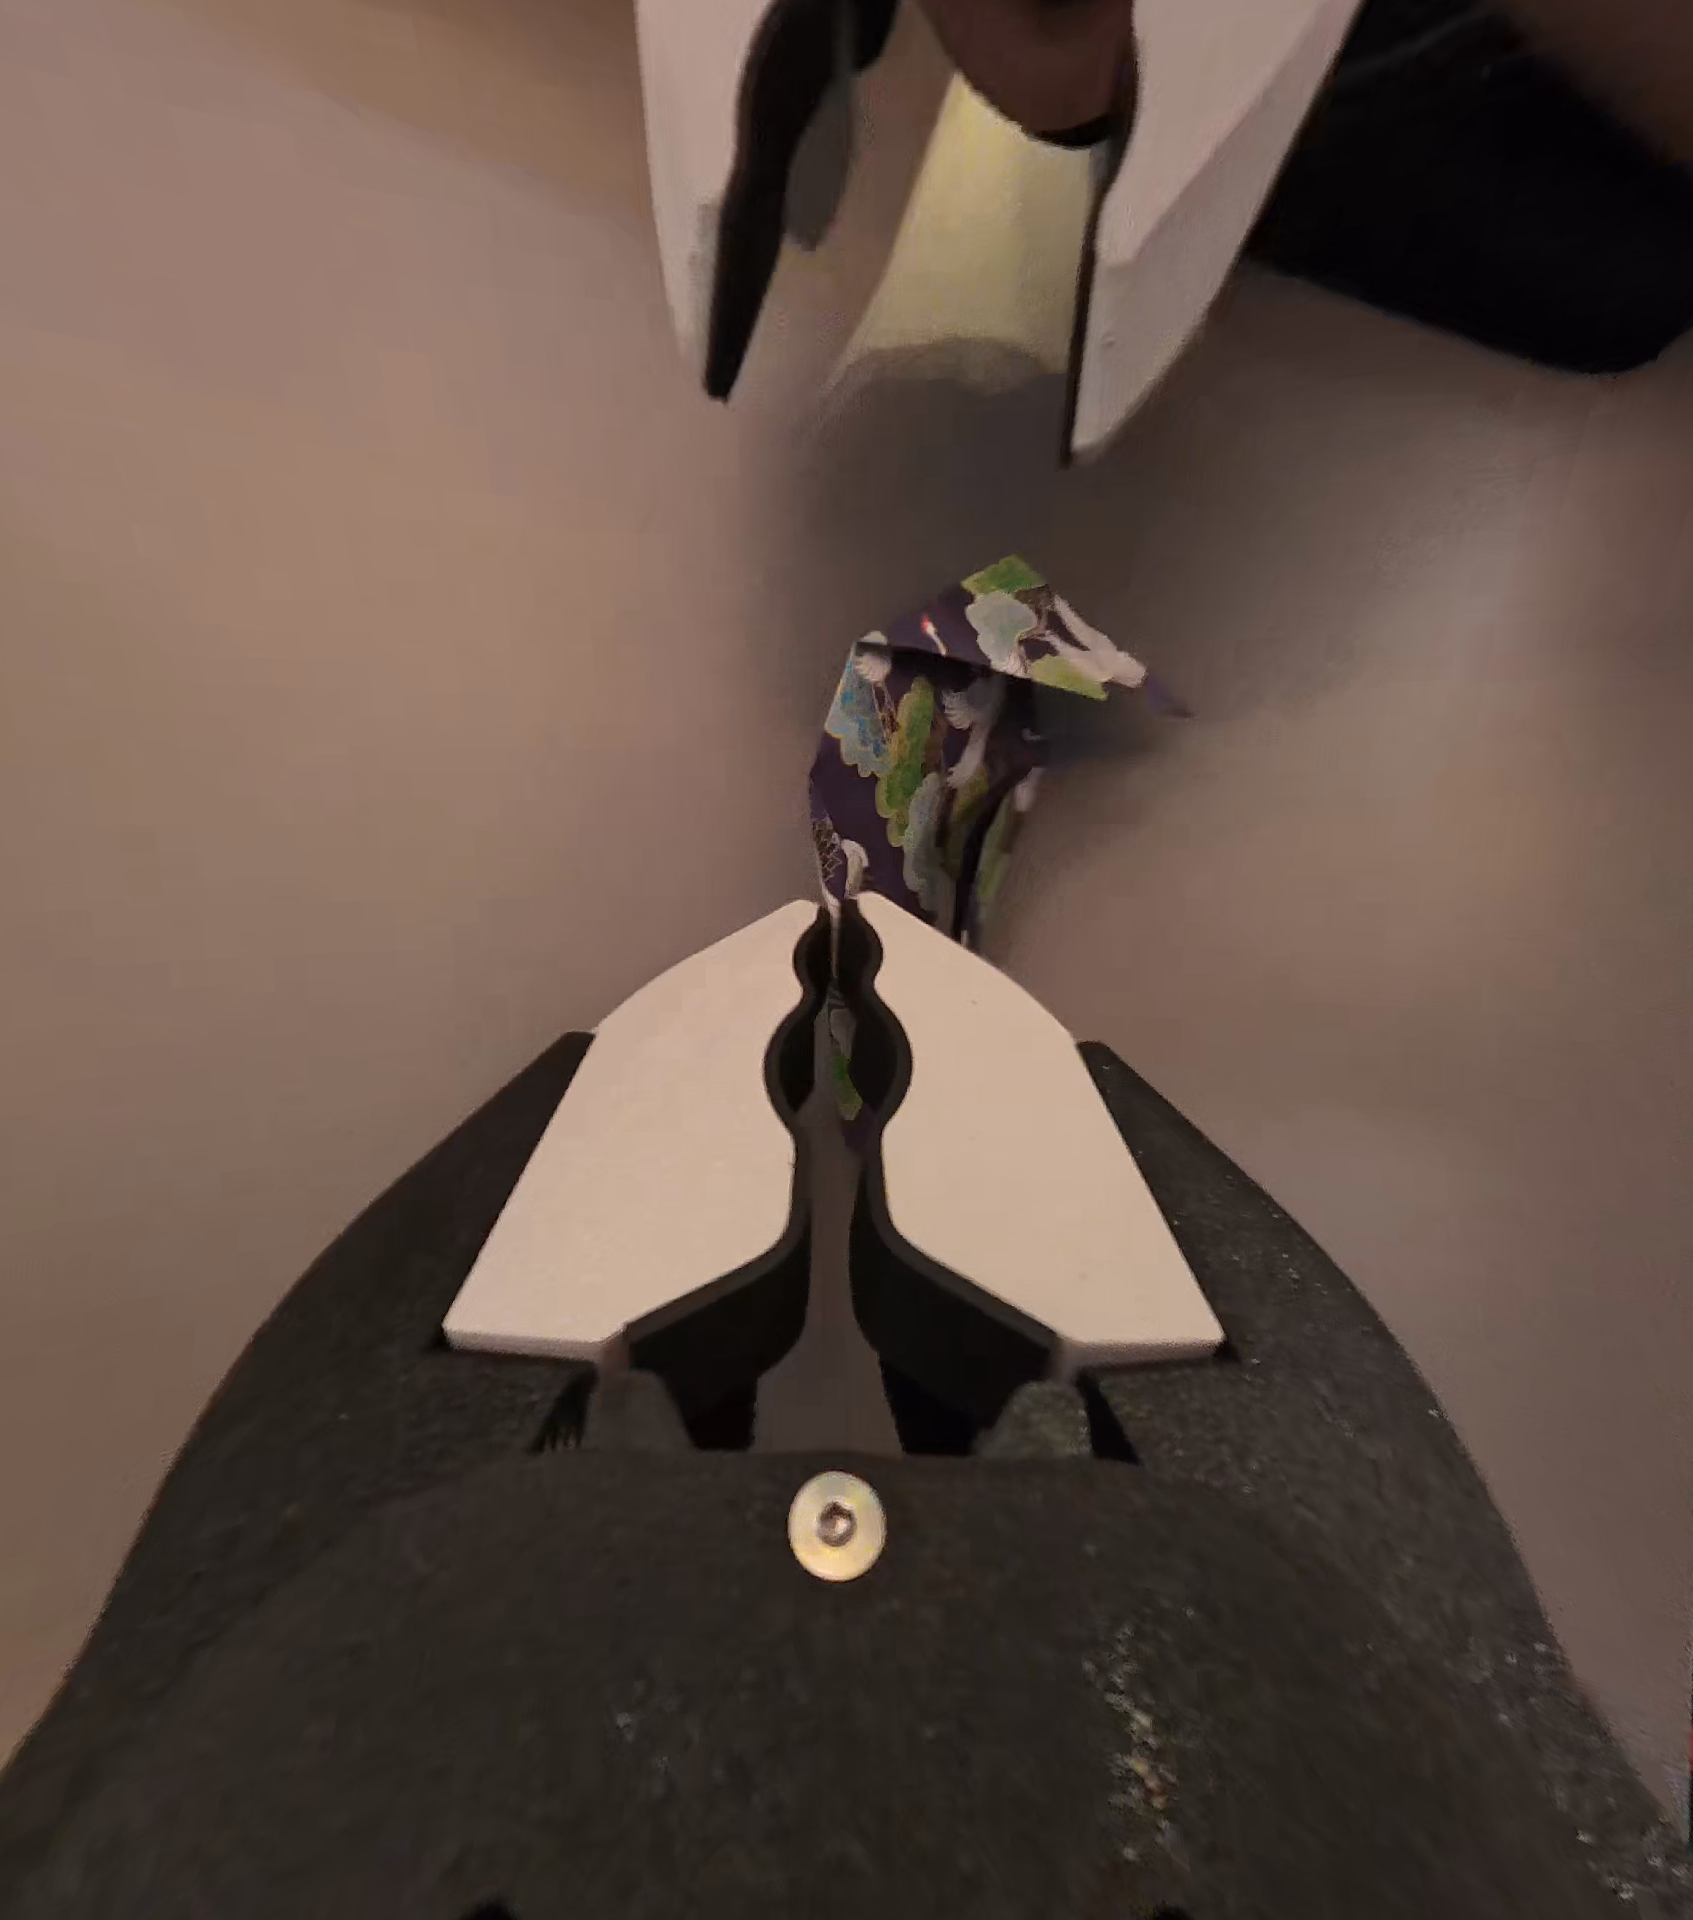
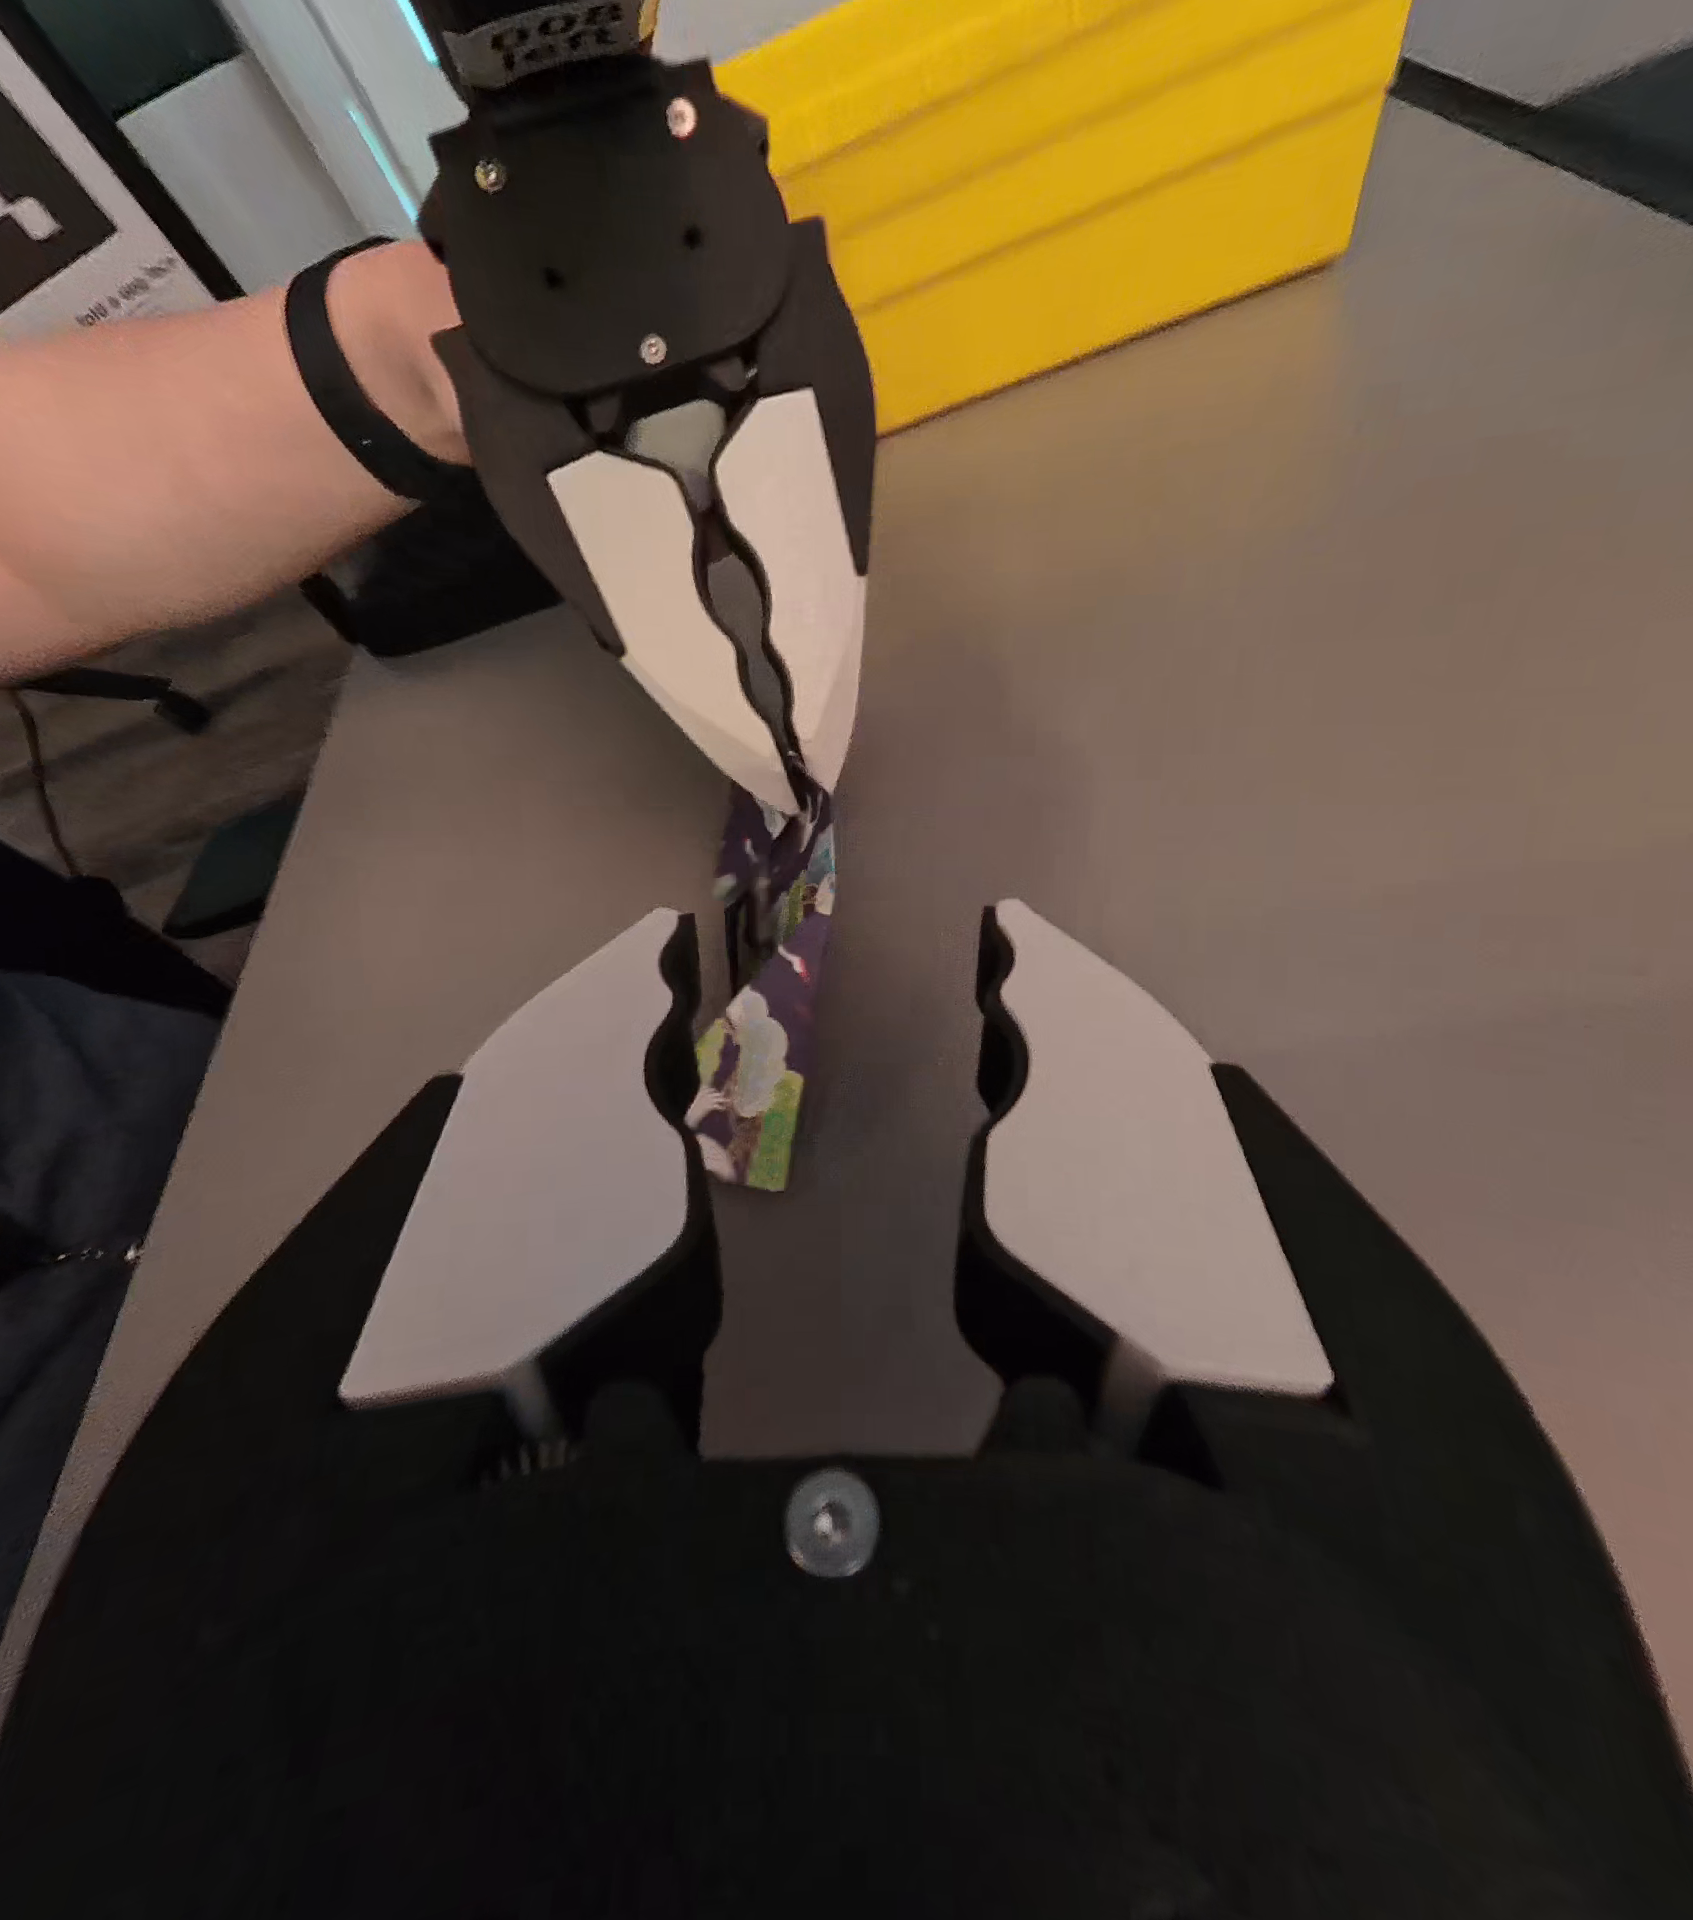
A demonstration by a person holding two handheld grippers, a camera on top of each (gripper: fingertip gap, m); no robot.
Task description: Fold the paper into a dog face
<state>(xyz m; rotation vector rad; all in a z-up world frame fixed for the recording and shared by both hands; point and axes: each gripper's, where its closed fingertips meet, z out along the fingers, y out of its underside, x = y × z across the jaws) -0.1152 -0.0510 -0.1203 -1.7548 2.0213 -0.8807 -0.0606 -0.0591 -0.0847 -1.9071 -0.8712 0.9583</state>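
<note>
My left gripper (image 1: 837, 914) is shut on one end of the folded patterned paper (image 1: 935, 748), dark purple with green and white prints, and holds it up off the grey table (image 1: 302, 727). In the right wrist view the left gripper (image 2: 806, 790) pinches the top of the paper (image 2: 769, 1039), which hangs down between my right gripper's fingers. My right gripper (image 2: 837, 935) is open; the paper lies next to its left pad (image 2: 676, 997), and the right pad stands clear of it. The right gripper also shows at the top of the left wrist view (image 1: 894, 416), open.
A yellow bin (image 2: 1081, 187) stands at the back of the table. A person's forearm (image 2: 125, 478) with a black wristband reaches in from the left. The table's left edge (image 2: 229, 1039) runs close by; a dark-clothed person sits beyond it. There is about 7 centimeters between the tips of the two grippers.
</note>
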